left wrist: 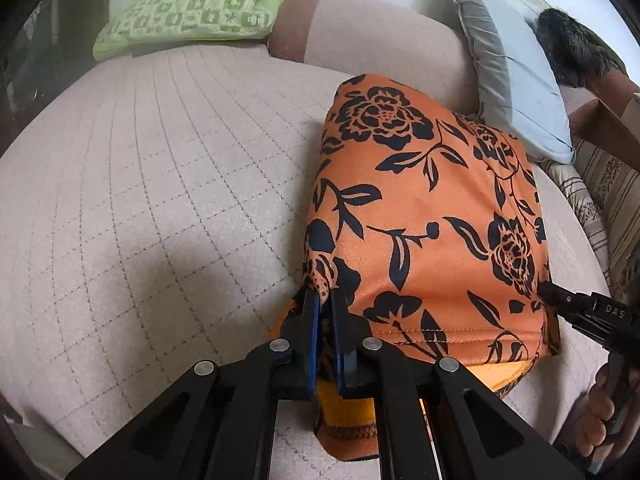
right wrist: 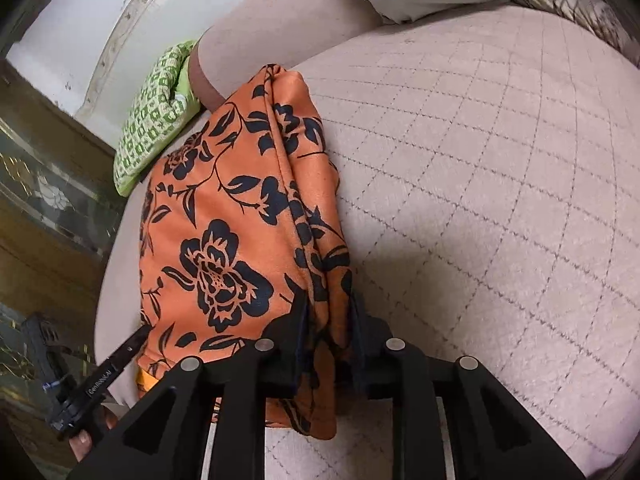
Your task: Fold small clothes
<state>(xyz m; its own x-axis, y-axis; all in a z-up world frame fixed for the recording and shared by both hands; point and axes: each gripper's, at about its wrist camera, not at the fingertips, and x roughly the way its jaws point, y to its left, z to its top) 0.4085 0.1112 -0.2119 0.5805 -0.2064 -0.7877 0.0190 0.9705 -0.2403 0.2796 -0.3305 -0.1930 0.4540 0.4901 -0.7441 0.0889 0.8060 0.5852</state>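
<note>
An orange garment with black flowers (left wrist: pixel 424 216) lies folded on the quilted beige bed (left wrist: pixel 140 184). My left gripper (left wrist: pixel 325 300) is shut on its near left corner. My right gripper (right wrist: pixel 328 304) is shut on the garment's (right wrist: pixel 224 220) near right edge, where the layers bunch between the fingers. The right gripper's finger also shows in the left wrist view (left wrist: pixel 560 300) at the garment's right corner. The left gripper's finger shows in the right wrist view (right wrist: pixel 132 346) at the garment's left corner. The near edge is held a little above the bed (right wrist: pixel 500 200).
A green patterned pillow (left wrist: pixel 192 12) lies at the head of the bed. A grey-blue pillow (left wrist: pixel 516 76) leans at the far right. A pink bolster (left wrist: pixel 360 40) runs along the back. A dark cabinet (right wrist: pixel 44 184) stands beside the bed.
</note>
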